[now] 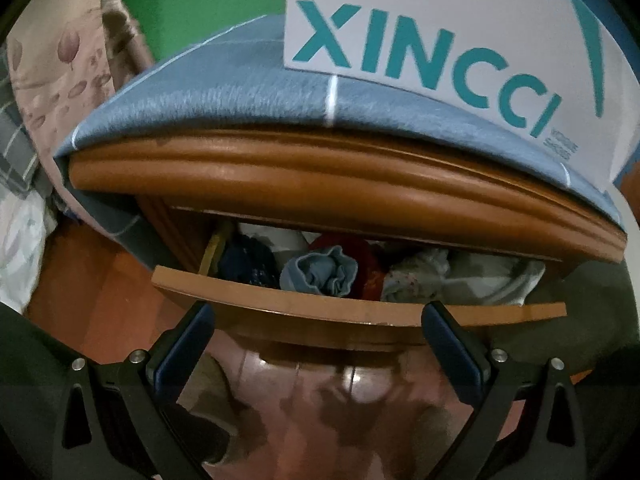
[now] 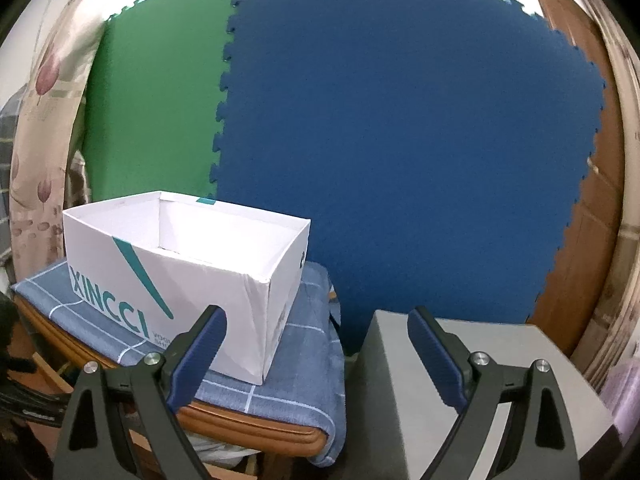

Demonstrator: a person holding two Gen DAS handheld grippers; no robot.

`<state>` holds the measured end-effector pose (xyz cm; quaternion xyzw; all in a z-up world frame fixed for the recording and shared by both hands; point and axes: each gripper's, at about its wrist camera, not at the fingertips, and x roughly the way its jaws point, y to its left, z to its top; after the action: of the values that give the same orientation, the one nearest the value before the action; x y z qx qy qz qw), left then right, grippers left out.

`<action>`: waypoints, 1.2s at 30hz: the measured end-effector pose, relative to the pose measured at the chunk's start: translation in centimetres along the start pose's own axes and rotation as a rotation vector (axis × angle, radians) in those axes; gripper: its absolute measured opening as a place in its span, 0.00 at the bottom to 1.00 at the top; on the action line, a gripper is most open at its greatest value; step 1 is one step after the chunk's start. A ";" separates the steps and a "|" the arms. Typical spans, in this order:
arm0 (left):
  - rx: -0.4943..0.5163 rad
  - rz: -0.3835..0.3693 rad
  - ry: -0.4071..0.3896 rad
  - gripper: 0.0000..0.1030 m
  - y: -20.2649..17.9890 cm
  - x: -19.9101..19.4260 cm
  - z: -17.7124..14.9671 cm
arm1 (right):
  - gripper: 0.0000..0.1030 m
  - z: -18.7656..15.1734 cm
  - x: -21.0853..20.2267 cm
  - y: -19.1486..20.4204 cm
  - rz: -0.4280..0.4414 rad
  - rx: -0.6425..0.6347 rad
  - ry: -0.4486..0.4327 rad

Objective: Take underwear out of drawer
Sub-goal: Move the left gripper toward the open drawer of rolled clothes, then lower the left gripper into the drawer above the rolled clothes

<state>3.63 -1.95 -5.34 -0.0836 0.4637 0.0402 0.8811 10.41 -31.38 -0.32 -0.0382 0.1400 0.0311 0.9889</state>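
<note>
Left tool (image 1: 318, 322) fingers apart, empty, before open drawer (image 1: 356, 310); rolled underwear (image 1: 320, 274) inside, roll end facing camera.

The drawer (image 1: 360, 312) is pulled out only partway, leaving a narrow slot between its front panel and the overhanging wooden top (image 1: 320, 172) at 12 o'clock. That slot is packed with rolled clothes (image 1: 320, 276) from 11 to 1 o'clock, with little spare room among them. The left gripper (image 1: 316, 320) has its jaws spread wide just short of the panel. Above, a white box (image 2: 180, 276) on the blue cloth (image 2: 280, 396) fills the top's surface (its open mouth is free). A grey block (image 2: 480, 380) stands at 5 o'clock beside it.
</note>
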 end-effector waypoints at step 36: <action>-0.680 0.007 0.073 0.87 4.6 7.8 -2.0 | 0.92 -0.6 0.9 -0.1 0.068 0.014 0.054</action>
<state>5.75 2.12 -13.41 -0.3723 0.4553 0.1923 0.7856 11.11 -31.51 -1.10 -0.0271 0.1682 0.0625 0.9834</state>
